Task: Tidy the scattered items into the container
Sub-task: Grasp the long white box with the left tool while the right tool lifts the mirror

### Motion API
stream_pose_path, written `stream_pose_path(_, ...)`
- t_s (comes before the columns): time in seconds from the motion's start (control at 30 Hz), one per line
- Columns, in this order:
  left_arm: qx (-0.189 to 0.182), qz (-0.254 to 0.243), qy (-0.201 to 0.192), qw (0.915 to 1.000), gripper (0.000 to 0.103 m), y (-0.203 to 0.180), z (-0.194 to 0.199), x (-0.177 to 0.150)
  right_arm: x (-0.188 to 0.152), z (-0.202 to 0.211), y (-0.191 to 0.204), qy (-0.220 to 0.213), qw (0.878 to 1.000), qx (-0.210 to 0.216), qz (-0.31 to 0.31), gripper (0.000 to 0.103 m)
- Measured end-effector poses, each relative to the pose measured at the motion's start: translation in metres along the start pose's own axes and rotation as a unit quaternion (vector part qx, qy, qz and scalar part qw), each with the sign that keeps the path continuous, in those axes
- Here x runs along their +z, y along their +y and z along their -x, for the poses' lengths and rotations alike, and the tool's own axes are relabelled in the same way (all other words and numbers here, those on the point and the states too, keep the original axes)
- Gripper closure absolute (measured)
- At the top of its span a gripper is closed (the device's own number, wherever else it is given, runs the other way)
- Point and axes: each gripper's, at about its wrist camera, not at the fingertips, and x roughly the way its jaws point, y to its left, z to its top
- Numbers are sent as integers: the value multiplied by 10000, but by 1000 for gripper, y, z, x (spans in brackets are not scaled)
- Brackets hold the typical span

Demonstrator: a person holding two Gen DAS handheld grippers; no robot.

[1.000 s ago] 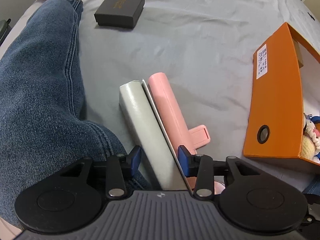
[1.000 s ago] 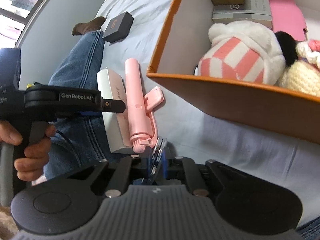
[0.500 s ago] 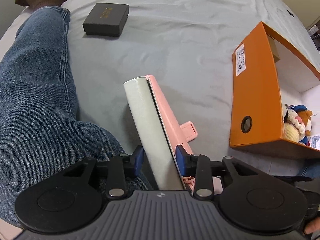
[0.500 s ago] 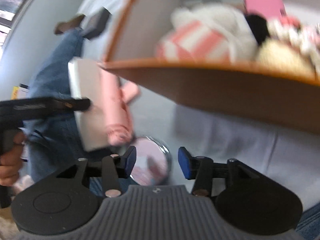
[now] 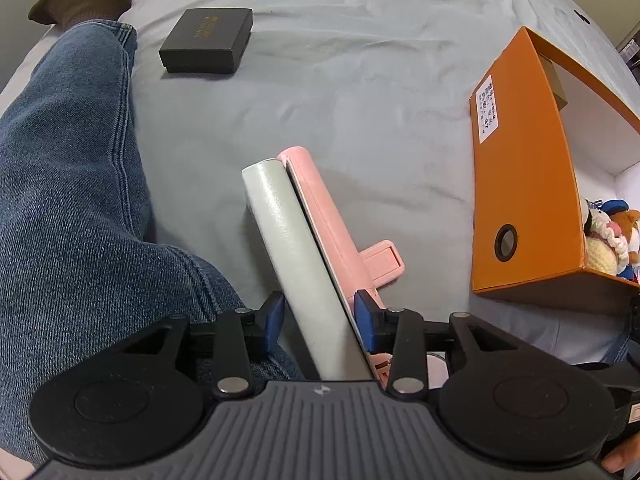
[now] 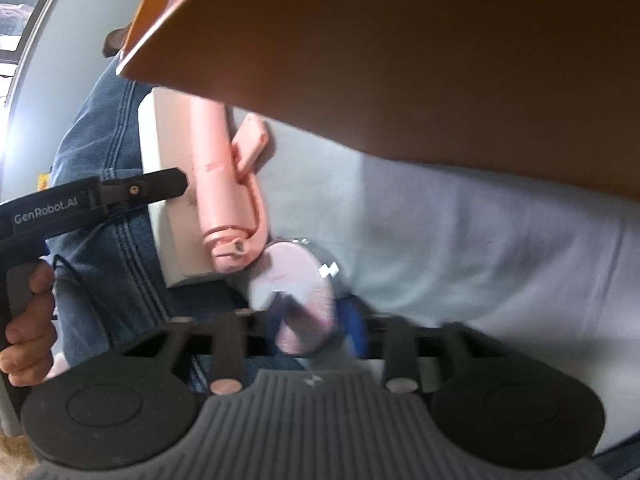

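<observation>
A long grey-white box point(image 5: 288, 232) stands on its edge against a jeans leg, beside a pink selfie stick point(image 5: 320, 208) on the grey sheet. My left gripper point(image 5: 319, 312) straddles the box's near end. Its jaws are opening, with the box still between the blue pads. In the right wrist view the box point(image 6: 176, 240) and the stick point(image 6: 216, 168) lie just ahead. My right gripper point(image 6: 312, 326) is low over a round pink compact mirror point(image 6: 296, 280). Its jaws are closing with the mirror's near edge between them, all blurred. The orange container point(image 5: 520, 184) stands to the right.
A black flat box point(image 5: 206, 40) lies far up the sheet near a brown sock point(image 5: 80, 4). The jeans leg point(image 5: 72, 200) fills the left side. Plush toys point(image 5: 608, 240) sit inside the container, whose outer wall point(image 6: 400, 60) looms over the right gripper. A hand point(image 6: 28, 340) holds the left gripper's handle.
The right gripper let go of the mirror it held on edge, sank toward the sheet, and its jaws now narrow around it. The left pads squeezed the box, then eased apart slightly.
</observation>
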Motion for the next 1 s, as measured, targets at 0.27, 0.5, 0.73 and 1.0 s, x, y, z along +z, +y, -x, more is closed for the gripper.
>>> stream_pose_path(0.27,-11,10,-17,10000,59,-6,-3,1,-1,20,17,-417,9978,476,214,82)
stream_pose_path(0.5,-3,14,-34,10000,59,-7,-8,7,14,5,25,-429,9980,87,448,81)
stream_pose_path(0.73,114,-45,-108,9999,59,-15,-4,1,3,14,25,-425,9979,6,485,87)
stream_pose_path(1.0,22,-24,-228,9997,62,-15,6,-2,-6,50,31,-984,9919,-230,774,88)
